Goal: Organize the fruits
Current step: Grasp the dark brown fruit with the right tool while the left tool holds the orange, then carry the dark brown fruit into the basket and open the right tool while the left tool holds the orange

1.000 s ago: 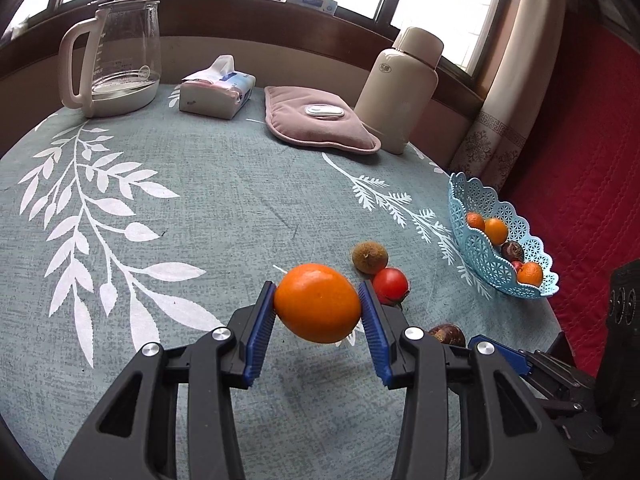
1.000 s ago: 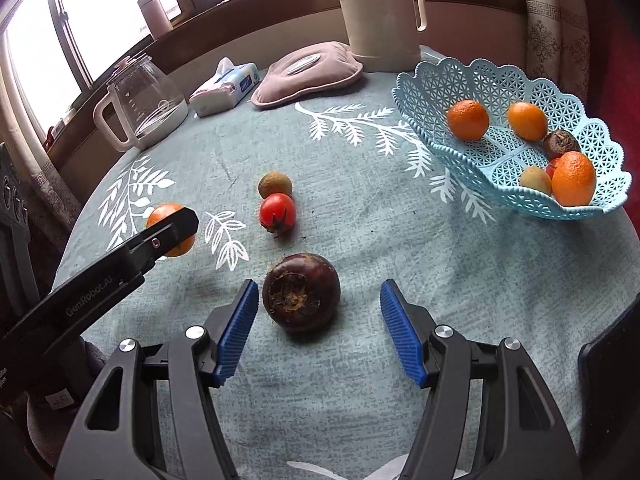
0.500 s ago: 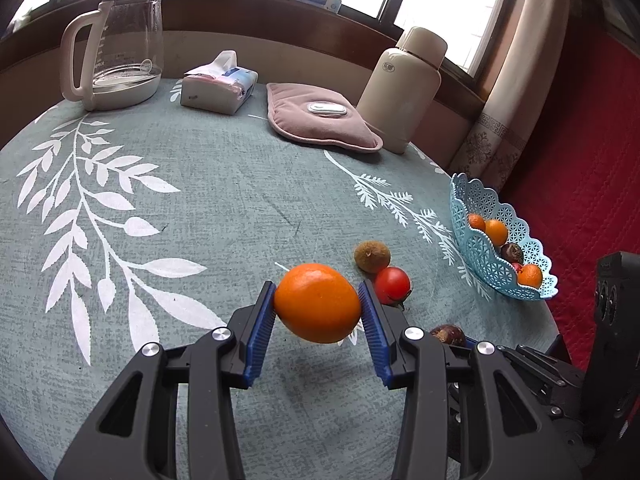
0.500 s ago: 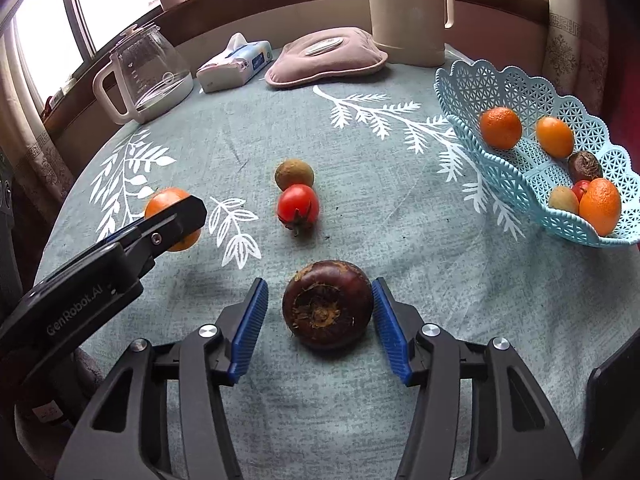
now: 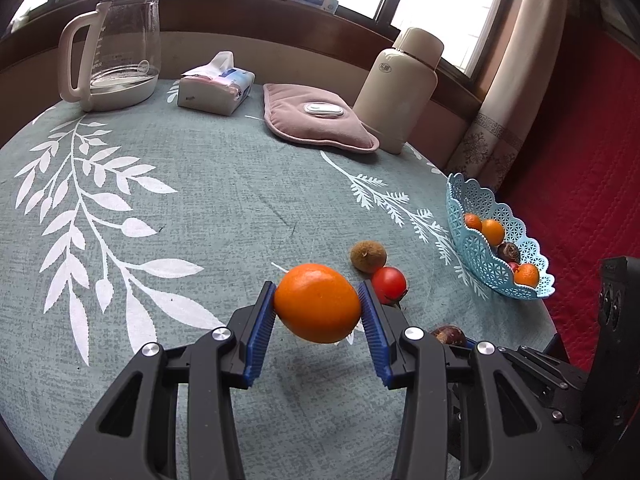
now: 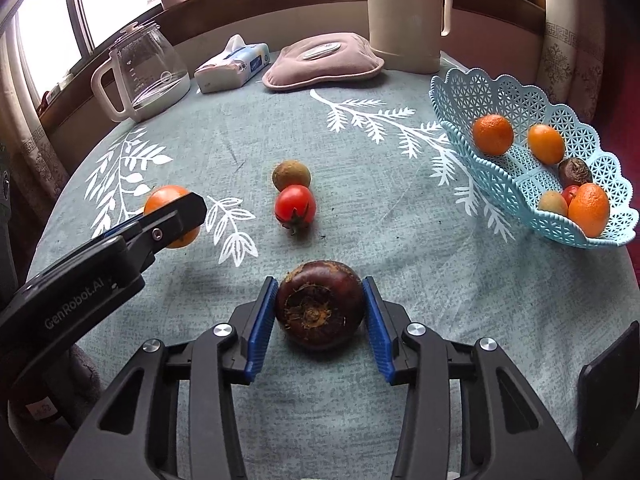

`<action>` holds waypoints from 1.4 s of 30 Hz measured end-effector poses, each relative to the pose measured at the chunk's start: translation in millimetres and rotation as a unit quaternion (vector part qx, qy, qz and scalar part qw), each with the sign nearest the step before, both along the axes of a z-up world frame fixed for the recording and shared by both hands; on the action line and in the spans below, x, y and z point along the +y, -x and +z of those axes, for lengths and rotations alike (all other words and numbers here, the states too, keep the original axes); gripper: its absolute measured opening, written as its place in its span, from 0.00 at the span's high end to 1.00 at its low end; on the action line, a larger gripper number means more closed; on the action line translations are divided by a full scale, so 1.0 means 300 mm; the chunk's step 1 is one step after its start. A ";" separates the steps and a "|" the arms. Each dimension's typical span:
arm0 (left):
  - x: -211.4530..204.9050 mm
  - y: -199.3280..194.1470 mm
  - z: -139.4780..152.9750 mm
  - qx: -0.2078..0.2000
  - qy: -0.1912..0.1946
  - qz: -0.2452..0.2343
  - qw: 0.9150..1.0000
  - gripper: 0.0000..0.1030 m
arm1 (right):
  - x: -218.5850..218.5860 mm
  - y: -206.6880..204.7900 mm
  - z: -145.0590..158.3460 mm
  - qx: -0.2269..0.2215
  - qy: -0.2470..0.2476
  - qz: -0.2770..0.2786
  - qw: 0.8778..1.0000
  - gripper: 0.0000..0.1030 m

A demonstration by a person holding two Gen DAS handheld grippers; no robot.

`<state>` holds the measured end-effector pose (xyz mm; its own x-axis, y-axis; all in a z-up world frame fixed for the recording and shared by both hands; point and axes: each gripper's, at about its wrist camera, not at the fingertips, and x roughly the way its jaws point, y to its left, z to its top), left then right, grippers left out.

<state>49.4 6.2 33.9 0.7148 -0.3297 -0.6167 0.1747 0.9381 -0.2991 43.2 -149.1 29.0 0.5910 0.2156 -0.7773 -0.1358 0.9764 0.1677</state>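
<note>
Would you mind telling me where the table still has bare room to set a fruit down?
Free: the cloth between the glass kettle and the held orange, and the strip between the tomato and the blue basket. Crowded: the back edge with tissue box, pink pad and flask.

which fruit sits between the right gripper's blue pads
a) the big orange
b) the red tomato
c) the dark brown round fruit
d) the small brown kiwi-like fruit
c: in the right wrist view the right gripper has just been closing, and its blue pads now sit against both sides of the dark brown round fruit on the tablecloth.
</note>
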 end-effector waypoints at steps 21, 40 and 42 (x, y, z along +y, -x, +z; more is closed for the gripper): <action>-0.003 0.002 0.004 -0.001 0.000 -0.001 1.000 0.59 | -0.185 0.001 0.183 -0.072 -0.022 -0.071 0.995 0.57; -0.023 0.003 0.008 -0.007 -0.008 -0.010 1.000 0.59 | -0.412 -0.130 0.144 -0.072 -0.013 -0.167 0.983 0.57; -0.024 0.003 0.008 -0.007 -0.008 -0.010 1.000 0.59 | -0.419 -0.139 0.130 -0.068 -0.014 -0.170 0.983 0.57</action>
